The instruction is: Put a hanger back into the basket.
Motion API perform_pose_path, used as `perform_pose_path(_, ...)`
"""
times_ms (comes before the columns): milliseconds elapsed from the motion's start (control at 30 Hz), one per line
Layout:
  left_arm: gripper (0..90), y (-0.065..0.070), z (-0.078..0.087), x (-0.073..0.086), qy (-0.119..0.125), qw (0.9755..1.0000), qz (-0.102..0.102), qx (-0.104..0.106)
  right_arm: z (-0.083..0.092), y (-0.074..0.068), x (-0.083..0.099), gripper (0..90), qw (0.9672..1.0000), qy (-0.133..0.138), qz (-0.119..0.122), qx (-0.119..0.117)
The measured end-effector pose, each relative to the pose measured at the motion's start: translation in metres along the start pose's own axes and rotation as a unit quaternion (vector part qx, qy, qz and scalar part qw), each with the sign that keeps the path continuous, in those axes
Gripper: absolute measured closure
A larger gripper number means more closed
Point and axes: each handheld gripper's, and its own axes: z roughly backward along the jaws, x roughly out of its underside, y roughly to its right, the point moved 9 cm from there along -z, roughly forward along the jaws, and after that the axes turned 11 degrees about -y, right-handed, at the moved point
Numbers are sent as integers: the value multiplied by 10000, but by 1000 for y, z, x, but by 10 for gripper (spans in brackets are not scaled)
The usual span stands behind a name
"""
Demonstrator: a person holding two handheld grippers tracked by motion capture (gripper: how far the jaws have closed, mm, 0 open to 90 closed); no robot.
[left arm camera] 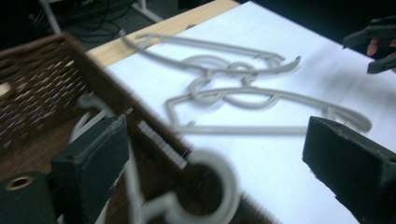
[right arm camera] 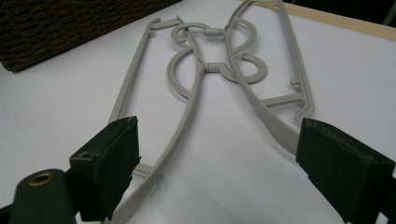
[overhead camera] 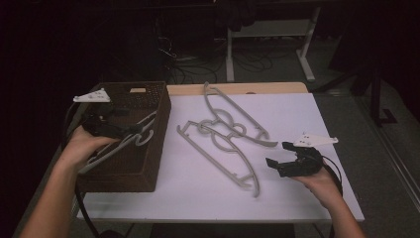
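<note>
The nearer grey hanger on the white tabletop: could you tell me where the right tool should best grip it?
Grip the nearer hanger on its curved shoulder bar near the right end, coming from the right tool's side. That end lies flat and clear, while its hook tangles with the other hanger.

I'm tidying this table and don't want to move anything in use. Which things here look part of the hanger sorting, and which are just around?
In the job, probably:
- wicker basket
- hanger in the basket, under the open left gripper
- two hangers on the table, before the open right gripper

Just around:
- white table frame behind
- floor cables
</note>
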Motion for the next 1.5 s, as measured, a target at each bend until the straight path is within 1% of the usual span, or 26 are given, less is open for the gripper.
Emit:
perform_pose_path(133, 0, 21, -11, -14, 115, 9998, -159, 105, 1, -1, -2, 128, 10000, 11, 27, -37)
perform_pose_path(200, 0, 35, -17, -21, 231, 9993, -210, 197, 0, -2, -2, 128, 10000, -4, 42, -41)
perform_pose_path(333, 0, 60, -31, -30, 301, 9981, -403, 361, -1, -3, -2, 128, 10000, -39, 72, -51)
perform_pose_path(367, 0, 65, -34, -31, 314, 9979, -426, 384, -1, -3, -3, 128, 9999, -38, 76, -53)
perform_pose_path(467, 0, 82, -47, -33, 291, 9971, -547, 444, -1, -4, -3, 128, 10000, -35, 60, -66)
perform_pose_path(567, 0, 97, -60, -34, 287, 9965, -586, 525, -2, -2, -3, 128, 10000, -37, 65, -62)
perform_pose_path(667, 0, 112, -74, -33, 281, 9954, -627, 666, -3, -1, -3, 128, 9999, -51, 64, -61)
perform_pose_path(800, 0, 127, -95, -27, 196, 9947, -656, 766, -4, -1, -3, 128, 9999, -66, 69, -78)
perform_pose_path(933, 0, 137, -112, -19, 204, 9940, -690, 826, -5, -1, -4, 128, 9999, -64, 77, -74)
perform_pose_path(1000, 0, 142, -121, -14, 80, 9933, -743, 879, -5, -1, -4, 128, 9999, -84, 98, -78)
perform_pose_path(1167, 0, 150, -137, 0, -19, 9919, -813, 973, -8, -2, -4, 129, 9999, -111, 97, -90)
perform_pose_path(1233, 0, 152, -144, 6, -48, 9919, -818, 969, -9, -1, -5, 129, 9998, -122, 109, -75)
perform_pose_path(1267, 0, 151, -147, 10, -106, 9917, -842, 964, -10, -1, -6, 129, 9998, -137, 118, -74)
perform_pose_path(1333, 0, 150, -153, 17, -134, 9921, -827, 938, -10, 0, -11, 129, 9998, -143, 122, -70)
perform_pose_path(1500, 0, 143, -164, 32, -198, 9931, -769, 865, -16, 5, -25, 129, 9998, -129, 154, -42)
